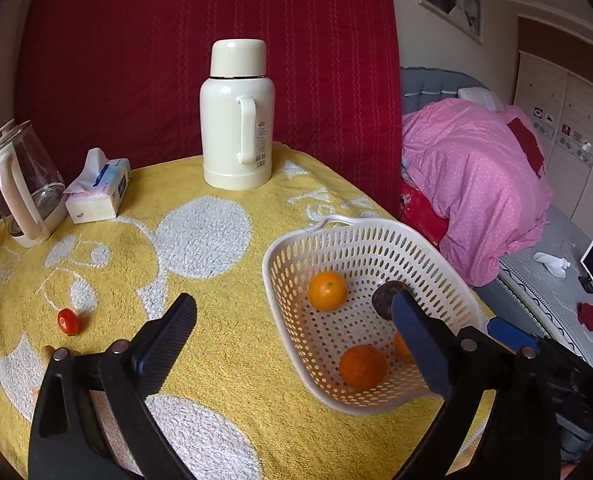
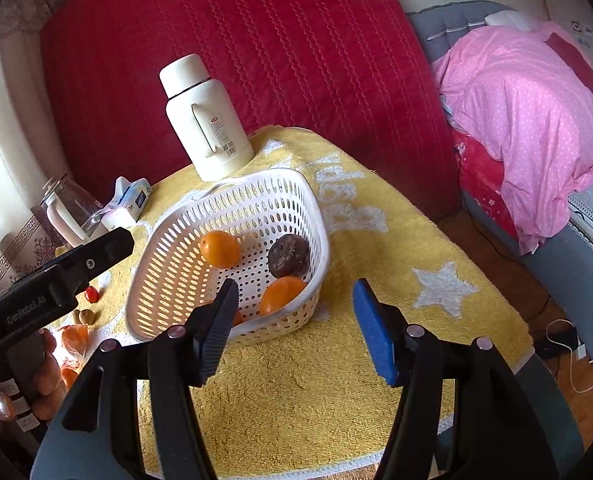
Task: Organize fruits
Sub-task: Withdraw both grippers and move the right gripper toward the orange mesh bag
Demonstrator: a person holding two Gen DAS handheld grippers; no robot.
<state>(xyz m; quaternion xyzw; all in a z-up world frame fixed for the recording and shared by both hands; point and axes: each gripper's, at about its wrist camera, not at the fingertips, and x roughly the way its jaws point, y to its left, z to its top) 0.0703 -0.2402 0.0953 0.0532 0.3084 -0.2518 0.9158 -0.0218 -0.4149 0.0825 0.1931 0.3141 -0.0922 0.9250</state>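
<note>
A white perforated basket (image 1: 292,240) (image 2: 320,216) stands on the yellow towel. It holds three oranges (image 1: 327,290) (image 1: 362,366) (image 2: 220,249) (image 2: 282,294) and a dark brown round fruit (image 1: 385,298) (image 2: 288,256). A cherry tomato (image 1: 68,321) (image 2: 92,294) lies on the towel left of the basket. My left gripper (image 1: 296,336) is open and empty, its right finger over the basket. My right gripper (image 2: 296,328) is open and empty, just in front of the basket. Two small brown fruits (image 2: 83,316) lie near the tomato.
A cream thermos (image 1: 236,116) (image 2: 206,120) stands at the back of the table. A tissue pack (image 1: 98,188) and a glass kettle (image 1: 24,184) are at the back left. An orange bag (image 2: 74,338) lies by the hand. A bed with a pink quilt (image 1: 480,184) is to the right.
</note>
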